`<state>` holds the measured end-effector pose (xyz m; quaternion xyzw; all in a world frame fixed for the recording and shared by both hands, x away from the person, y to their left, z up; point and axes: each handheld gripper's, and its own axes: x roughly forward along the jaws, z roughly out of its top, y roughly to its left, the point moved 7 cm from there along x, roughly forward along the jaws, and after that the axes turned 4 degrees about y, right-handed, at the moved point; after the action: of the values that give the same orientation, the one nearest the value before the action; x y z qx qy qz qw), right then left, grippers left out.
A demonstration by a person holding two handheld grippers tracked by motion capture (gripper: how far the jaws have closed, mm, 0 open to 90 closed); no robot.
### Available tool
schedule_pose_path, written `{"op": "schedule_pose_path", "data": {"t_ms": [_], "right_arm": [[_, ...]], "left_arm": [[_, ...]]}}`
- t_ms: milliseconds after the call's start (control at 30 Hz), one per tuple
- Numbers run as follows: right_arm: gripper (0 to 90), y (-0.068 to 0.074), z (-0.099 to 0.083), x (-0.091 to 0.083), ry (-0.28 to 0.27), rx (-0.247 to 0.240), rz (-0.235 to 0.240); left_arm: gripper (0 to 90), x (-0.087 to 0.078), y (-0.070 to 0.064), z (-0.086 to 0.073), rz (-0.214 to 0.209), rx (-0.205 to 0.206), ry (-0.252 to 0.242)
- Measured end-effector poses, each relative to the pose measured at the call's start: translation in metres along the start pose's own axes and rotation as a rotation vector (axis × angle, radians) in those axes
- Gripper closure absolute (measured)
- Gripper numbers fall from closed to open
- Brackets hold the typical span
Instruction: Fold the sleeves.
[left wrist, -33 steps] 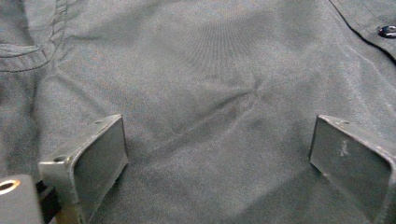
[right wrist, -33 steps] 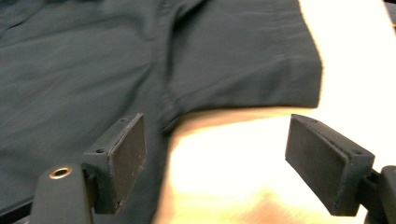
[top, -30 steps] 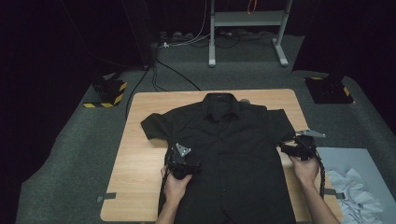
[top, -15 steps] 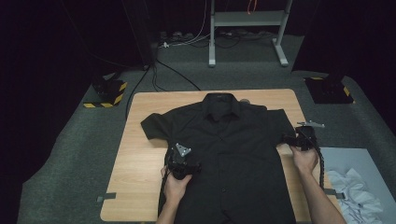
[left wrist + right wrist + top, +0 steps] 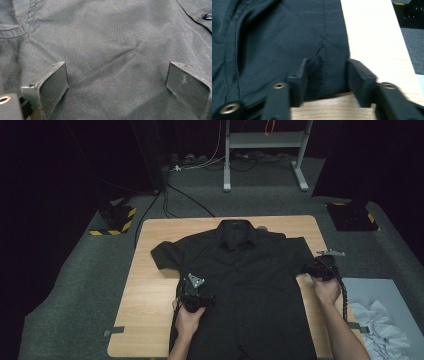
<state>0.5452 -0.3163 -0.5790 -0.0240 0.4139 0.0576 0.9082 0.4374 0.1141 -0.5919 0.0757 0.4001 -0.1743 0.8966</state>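
Here shirt sleeve (image 5: 329, 62) between right gripper (image 5: 325, 75) jaws

The right claw (image 5: 320, 268) has been carried from the lower right of the high view toward the upper right, up along the right side of the black shirt (image 5: 245, 285). It is now placed at the sleeve (image 5: 329, 50) hem, jaws parted around the fabric.
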Motion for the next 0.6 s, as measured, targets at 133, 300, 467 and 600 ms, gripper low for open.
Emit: {"op": "schedule_pose_path", "data": {"t_ms": [133,300,467,600], "right_arm": [[68.3,-0.005,-0.002,-0.003,-0.006,0.015,0.020],[81.3,-0.005,-0.005,-0.006,0.005,0.010,0.051],[85.0,-0.005,-0.006,-0.007,-0.008,0.027,0.096],[85.2,-0.007,-0.006,-0.014,-0.035,0.057,0.136]], "left_arm": [[4.4,0.000,0.000,0.000,0.001,0.000,0.000],[4.5,0.000,0.000,0.000,0.000,-0.001,0.000],[4.7,0.000,0.000,0.000,0.000,-0.001,-0.001],[4.8,0.000,0.000,0.000,0.001,-0.002,-0.001]]}}
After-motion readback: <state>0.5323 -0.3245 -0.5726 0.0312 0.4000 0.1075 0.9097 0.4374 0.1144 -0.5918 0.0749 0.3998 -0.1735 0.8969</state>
